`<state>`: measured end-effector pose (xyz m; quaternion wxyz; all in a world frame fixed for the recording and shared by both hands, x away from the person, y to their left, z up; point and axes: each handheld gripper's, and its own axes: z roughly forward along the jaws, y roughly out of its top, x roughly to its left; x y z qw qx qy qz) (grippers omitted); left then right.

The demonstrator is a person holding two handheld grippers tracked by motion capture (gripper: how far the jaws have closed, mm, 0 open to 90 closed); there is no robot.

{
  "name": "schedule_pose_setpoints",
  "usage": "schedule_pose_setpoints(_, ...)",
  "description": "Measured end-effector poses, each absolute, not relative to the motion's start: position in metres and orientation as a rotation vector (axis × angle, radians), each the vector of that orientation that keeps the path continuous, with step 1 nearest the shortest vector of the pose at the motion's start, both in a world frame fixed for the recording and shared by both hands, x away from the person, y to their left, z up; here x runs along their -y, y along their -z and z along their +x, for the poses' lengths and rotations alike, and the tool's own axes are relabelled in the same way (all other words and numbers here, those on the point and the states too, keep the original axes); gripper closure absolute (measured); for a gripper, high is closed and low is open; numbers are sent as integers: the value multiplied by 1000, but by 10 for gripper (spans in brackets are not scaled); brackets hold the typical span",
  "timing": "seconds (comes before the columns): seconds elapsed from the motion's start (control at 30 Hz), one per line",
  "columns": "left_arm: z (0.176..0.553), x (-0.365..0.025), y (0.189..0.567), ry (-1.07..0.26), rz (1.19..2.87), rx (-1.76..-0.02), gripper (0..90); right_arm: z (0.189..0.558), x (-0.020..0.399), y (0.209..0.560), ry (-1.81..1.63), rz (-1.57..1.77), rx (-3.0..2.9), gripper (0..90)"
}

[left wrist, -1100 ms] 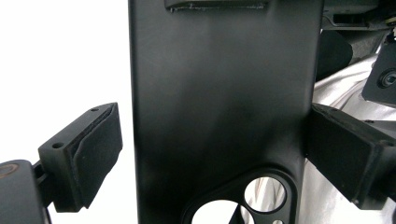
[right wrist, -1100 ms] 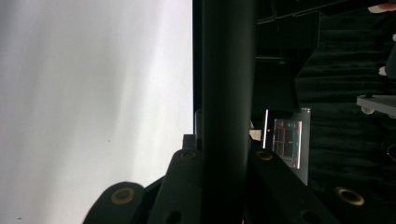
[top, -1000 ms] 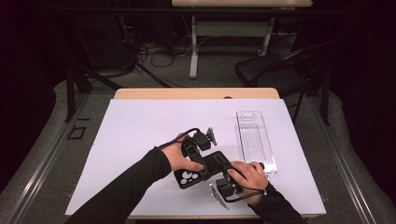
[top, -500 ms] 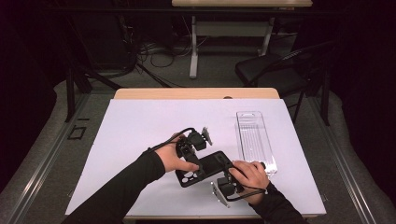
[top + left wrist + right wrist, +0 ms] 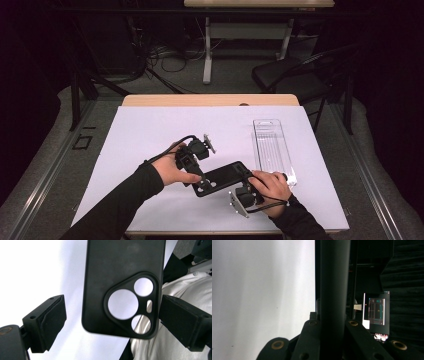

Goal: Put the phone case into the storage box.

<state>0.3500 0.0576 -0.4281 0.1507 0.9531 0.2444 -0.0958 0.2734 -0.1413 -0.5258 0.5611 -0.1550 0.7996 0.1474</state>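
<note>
Left gripper — farther left than before, open around phone case

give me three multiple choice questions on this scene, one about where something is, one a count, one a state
1. Where does the clear plastic tray lie on the table?
A. at its right side
B. at its left edge
C. under the phone case

2. How many round holes are in the camera cutout of the black phone case?
A. one
B. three
C. five

3. How do the jaws of the left gripper stand?
A. shut on the case
B. shut on the tray
C. open, one on each side of the case, not pressing it

Answers:
1 A: the high view shows the tray right of the hands, beyond the right gripper.
2 B: the left gripper view shows one large and two smaller round holes, plus a small slot.
3 C: gaps show between both pads and the case edges.
</note>
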Motion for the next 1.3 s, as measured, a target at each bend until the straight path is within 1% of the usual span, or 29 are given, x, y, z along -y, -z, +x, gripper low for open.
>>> schedule_pose_setpoints(0.53, 344, -92, 420, 227, 2671, -725, 127, 277, 143, 523, -445, -285, -1995, 888)
schedule_pose_setpoints(0.9, 342, -107, 417, 205, 2624, -740, 149, 279, 146, 519, -529, -200, -2057, 888)
schedule_pose_setpoints(1.3, 339, -121, 411, 178, 2593, -751, 154, 279, 147, 513, -564, -150, -2115, 888)
